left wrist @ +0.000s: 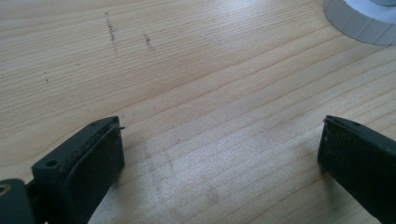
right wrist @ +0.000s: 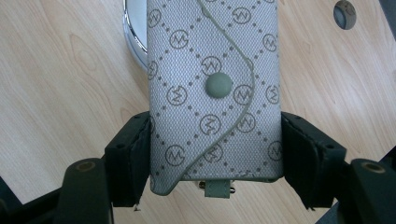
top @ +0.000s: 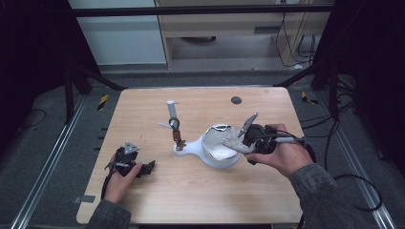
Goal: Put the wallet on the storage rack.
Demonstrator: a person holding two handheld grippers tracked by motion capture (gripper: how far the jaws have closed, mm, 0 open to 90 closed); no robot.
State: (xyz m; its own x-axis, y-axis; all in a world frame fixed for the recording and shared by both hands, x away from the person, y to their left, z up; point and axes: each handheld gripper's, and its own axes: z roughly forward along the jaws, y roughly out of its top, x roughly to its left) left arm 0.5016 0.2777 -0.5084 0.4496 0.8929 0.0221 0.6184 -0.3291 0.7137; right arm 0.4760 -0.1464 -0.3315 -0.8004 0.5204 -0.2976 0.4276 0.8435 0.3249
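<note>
Pale wood bench (top: 191,191) carries everything. Nearest, the left gripper (top: 143,168) rests on it with jaws spread wide around nothing. Farther right, the right gripper (right wrist: 215,154) pinches a grey patterned pouch (right wrist: 215,93) by both sides, held over the white bowl (top: 217,155). Beyond stands a small stand (top: 174,126).

Grey monogram pouch (right wrist: 215,93), snapped shut, over bowl (top: 217,155)

Grey cylinder (top: 171,108) upright nr table (top: 143,200) ctr; dark round disc (top: 236,100), poss. grommet, at far edge.
</note>
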